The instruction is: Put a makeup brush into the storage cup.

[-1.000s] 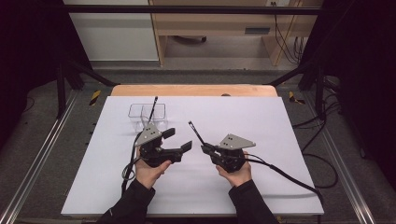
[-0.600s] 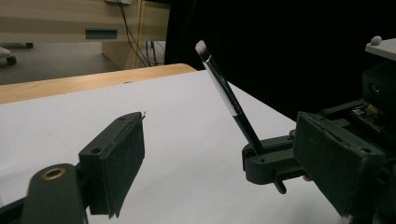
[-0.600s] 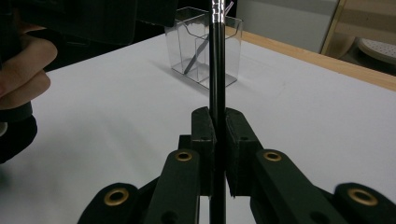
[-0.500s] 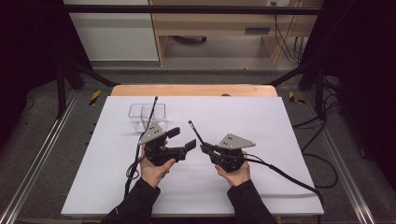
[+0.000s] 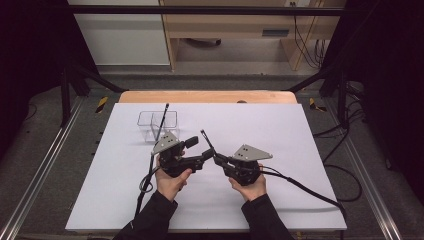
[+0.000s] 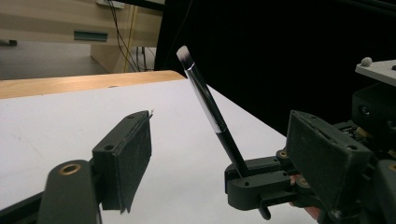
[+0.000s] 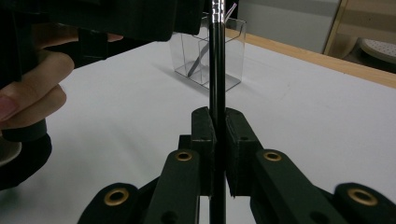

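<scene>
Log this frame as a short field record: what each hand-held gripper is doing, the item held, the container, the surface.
left hand-held gripper: jaws open, empty, close beside the brush
right hand-held gripper: shut on the brush handle
makeup brush: black handle, silver ferrule, white-tipped bristles, pointing up at a tilt
clear organiser: compartmented, far left of the sheet, a dark stick-like item inside
table: white sheet over a wooden top

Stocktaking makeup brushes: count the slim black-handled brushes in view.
2. One white-tipped brush is clamped in the right gripper; another dark brush leans in the clear plastic box beyond the left gripper. More could be hidden.
</scene>
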Available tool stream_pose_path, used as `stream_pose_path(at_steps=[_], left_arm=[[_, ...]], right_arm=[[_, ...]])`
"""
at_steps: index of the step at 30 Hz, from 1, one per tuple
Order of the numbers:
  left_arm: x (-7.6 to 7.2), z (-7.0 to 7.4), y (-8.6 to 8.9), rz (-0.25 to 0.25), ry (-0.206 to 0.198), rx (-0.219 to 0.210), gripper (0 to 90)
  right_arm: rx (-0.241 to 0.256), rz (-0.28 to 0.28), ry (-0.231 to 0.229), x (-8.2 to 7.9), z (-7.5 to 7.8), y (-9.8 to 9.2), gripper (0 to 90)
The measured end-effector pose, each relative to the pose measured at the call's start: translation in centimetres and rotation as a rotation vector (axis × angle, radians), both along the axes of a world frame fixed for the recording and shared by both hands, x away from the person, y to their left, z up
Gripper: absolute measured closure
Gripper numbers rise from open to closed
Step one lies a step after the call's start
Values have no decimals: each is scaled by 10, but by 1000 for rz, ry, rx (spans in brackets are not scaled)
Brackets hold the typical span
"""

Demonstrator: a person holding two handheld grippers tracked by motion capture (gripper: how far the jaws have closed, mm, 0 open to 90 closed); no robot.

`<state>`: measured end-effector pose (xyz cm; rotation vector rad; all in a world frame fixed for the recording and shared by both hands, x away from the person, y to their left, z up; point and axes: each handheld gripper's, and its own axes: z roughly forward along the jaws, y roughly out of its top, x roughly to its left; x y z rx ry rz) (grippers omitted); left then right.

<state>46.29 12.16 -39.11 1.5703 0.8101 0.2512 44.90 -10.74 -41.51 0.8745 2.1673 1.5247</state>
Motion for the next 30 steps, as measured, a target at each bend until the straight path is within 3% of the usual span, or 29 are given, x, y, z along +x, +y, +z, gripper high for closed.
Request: stream_pose_path(at_steps=[13, 30], left_arm=[[2, -4, -1, -3, 20, -55, 366], [4, -6, -3, -19, 45, -77, 528]], right_arm=[[20, -1, 2, -1, -1, 1, 842], [32, 8, 7, -2, -3, 4, 841]])
